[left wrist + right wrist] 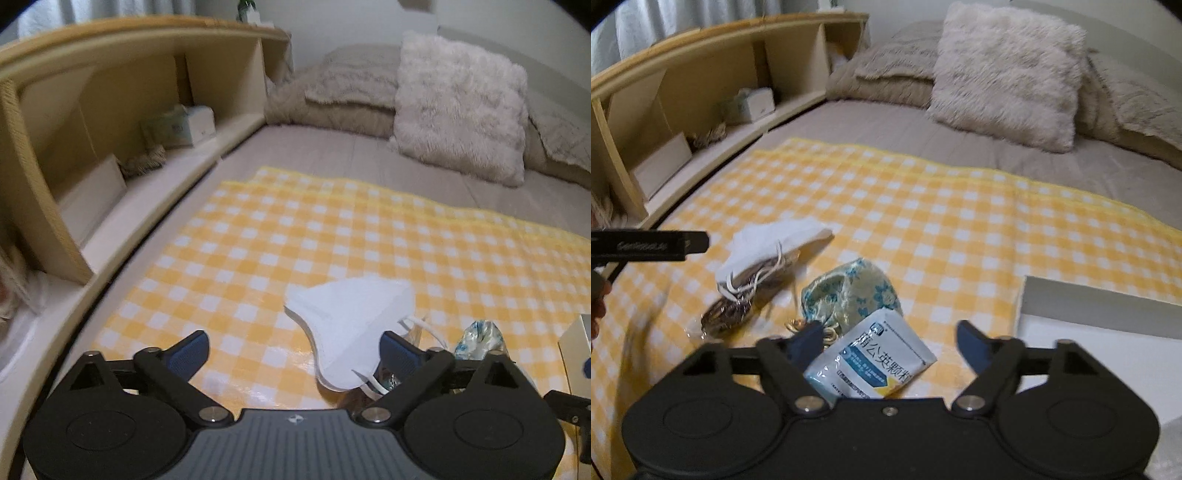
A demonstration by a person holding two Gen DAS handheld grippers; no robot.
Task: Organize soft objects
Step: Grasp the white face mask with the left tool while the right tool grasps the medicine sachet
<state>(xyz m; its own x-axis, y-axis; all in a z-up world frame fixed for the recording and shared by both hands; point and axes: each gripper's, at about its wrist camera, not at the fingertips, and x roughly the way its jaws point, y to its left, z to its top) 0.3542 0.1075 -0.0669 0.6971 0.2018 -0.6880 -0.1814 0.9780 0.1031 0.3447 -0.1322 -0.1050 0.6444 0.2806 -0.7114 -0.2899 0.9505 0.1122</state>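
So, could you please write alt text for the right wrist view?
Open tongs hover over a white and blue sachet on a yellow checked cloth spread on a bed. Beside it lie a floral pouch and a white face mask; a fluffy pillow sits behind.

A bed [886, 129] with a grey sheet is seen, bordered on the left by a wooden shelf headboard [110, 74]. A fluffy pillow [1008, 74] is propped against a pale wall [351, 26]. Probably curtains [683, 18], top left.
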